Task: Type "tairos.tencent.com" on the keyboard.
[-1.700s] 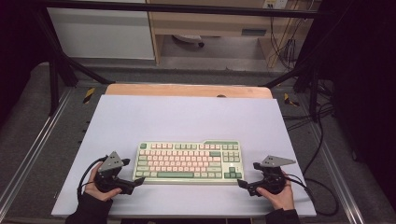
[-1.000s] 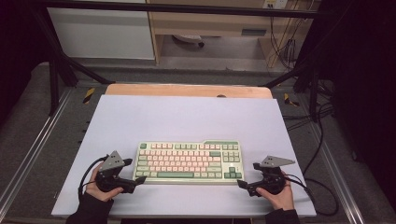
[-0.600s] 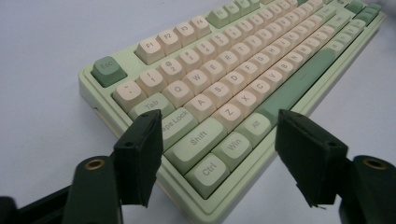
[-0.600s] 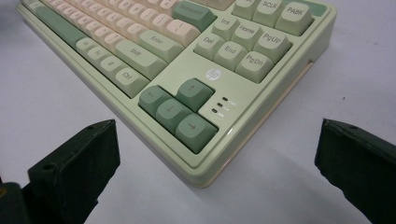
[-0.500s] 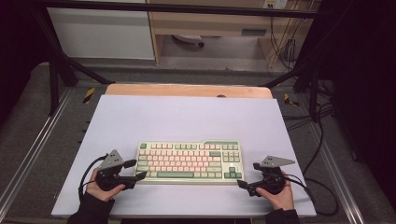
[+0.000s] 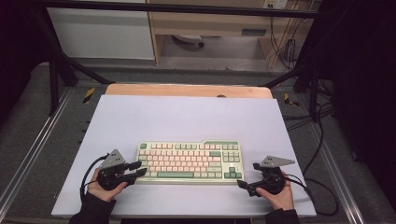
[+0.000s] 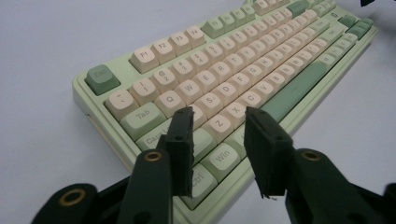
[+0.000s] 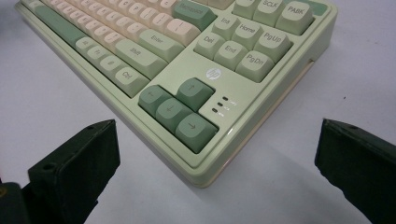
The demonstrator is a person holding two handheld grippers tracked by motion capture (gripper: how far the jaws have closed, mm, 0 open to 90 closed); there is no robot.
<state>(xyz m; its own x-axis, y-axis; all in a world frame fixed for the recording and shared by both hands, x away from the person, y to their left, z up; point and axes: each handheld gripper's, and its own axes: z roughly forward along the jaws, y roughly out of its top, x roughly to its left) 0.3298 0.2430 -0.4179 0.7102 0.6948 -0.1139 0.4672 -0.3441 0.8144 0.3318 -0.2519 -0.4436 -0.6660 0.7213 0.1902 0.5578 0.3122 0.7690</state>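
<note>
Both hands at the keyboard's near corners, nothing lifted yet.

The keyboard [image 6: 189, 162] lies flat near the front of the pale surface [image 6: 187, 116]. My left fingers [image 7: 184, 135] have just been closing, yet a gap remains between them; they hang over the Ctrl and Win corner, pressing on nothing that I can see. My right fingers [image 8: 74, 163] stand wide apart, flanking the arrow-key corner without touching. Gripping both ends and moving it is still to do, I judge.

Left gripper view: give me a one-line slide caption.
Left gripper, jaws just closing but still apart, poised above the lower-left corner keys of a green-and-cream keyboard.
</note>
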